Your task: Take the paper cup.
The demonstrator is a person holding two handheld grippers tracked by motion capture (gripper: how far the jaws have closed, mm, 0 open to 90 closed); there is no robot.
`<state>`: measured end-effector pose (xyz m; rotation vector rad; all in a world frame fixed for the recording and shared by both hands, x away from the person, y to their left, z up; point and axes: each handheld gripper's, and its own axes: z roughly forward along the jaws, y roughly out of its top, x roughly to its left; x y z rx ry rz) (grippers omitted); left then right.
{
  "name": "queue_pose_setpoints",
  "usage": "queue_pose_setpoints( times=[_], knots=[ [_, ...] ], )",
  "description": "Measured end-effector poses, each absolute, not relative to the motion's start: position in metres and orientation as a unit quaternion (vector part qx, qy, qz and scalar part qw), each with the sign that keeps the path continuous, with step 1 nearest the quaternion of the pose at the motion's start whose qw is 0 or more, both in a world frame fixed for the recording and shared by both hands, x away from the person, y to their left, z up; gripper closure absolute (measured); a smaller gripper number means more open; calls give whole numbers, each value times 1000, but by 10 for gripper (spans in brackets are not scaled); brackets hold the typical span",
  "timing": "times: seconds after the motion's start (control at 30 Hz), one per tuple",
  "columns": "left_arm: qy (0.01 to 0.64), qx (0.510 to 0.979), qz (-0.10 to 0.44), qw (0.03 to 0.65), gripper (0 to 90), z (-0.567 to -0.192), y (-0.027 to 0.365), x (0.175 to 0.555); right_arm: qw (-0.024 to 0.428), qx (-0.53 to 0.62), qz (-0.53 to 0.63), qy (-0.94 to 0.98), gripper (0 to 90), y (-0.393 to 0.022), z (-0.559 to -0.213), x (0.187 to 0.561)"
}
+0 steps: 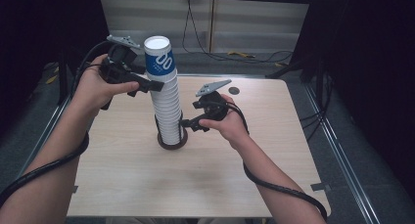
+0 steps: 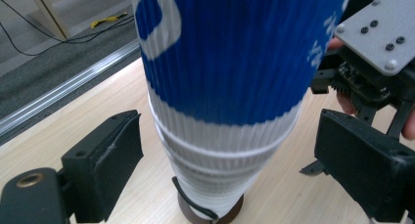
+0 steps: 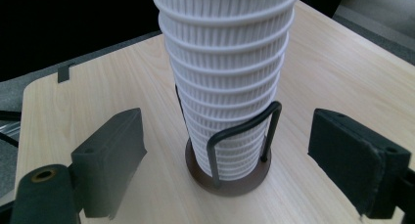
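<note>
A tall stack of ribbed white paper cups [image 1: 167,111] stands in a dark round holder [image 1: 172,142] with a wire loop, mid-table. The top cup [image 1: 160,62] is blue and white. My left gripper [image 1: 157,83] is up at that top cup [image 2: 230,48]; in the left gripper view [image 2: 228,119] its jaws stand on either side of the cup with a narrow gap each side, open. My right gripper [image 1: 186,122] is low by the stack [image 3: 225,53], its jaws [image 3: 226,114] wide open astride the cups just above the holder [image 3: 230,182].
The light wooden table [image 1: 205,185] has a small dark disc [image 1: 234,90] near its far edge. Metal rails run along both sides, and cables lie on the floor behind. The right gripper's grey plate [image 2: 377,33] sits close beside the top cup.
</note>
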<state>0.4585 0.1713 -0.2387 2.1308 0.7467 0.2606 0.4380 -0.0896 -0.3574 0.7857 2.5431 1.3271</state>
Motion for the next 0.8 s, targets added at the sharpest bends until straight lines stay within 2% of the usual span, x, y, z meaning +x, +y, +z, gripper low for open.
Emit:
queue_pose_setpoints(
  times=[0.53, 0.8],
  knots=[
    [308, 841, 102, 433, 97, -235, 158, 472, 94, 257, 454, 848, 126, -79, -338, 446],
    [300, 844, 113, 430, 150, -231, 155, 471, 102, 250, 456, 848, 126, -71, -328, 449]
  ],
)
